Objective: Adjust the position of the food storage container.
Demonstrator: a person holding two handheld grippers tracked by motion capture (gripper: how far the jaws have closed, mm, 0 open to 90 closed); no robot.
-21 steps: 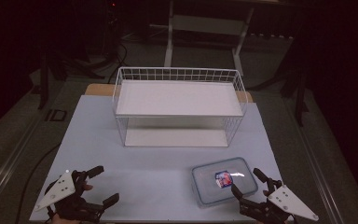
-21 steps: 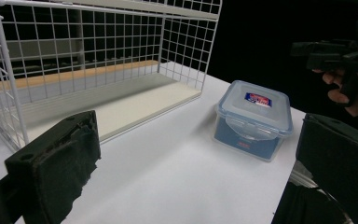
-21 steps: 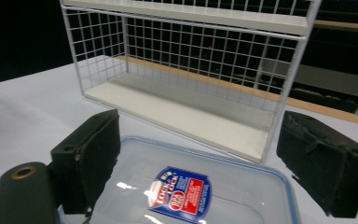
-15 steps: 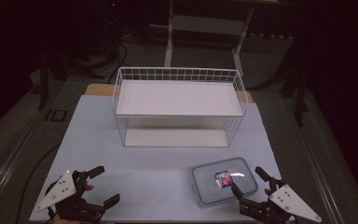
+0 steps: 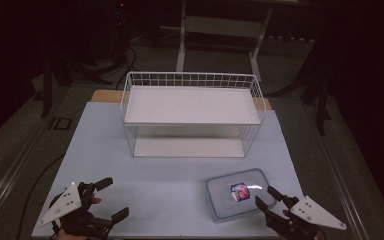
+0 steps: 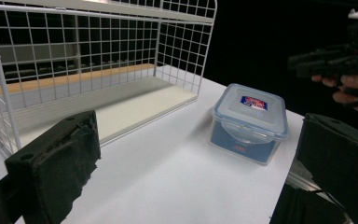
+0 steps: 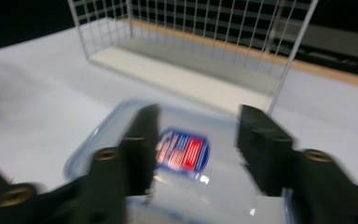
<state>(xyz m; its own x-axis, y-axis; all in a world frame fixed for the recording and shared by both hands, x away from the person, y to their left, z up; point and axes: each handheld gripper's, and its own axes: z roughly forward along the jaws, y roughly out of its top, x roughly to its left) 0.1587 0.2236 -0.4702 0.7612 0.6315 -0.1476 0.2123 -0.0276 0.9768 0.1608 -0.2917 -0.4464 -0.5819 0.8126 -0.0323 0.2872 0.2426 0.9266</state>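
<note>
A clear lidded plastic container (image 5: 238,199) with a blue rim and a red-and-blue label sits on the white table near the front right. My right gripper (image 5: 264,195) is at its right front corner. In the right gripper view its jaws (image 7: 201,114) stand open just above the lid (image 7: 182,154), touching nothing. My left gripper (image 5: 114,198) rests at the front left, wide open with nothing between its jaws. In the left gripper view, past my left gripper (image 6: 198,126), the container (image 6: 249,121) stands to the right. The right gripper (image 6: 298,65) is held by a hand behind it.
A white two-tier wire rack (image 5: 192,112) stands across the middle of the table (image 5: 105,150), both shelves bare; its lower shelf (image 6: 121,107) opens toward me. Bare table lies between the two grippers. The floor around the table is dark.
My right gripper has edged forward and left onto the container's corner. The left gripper has stayed about where it was.
</note>
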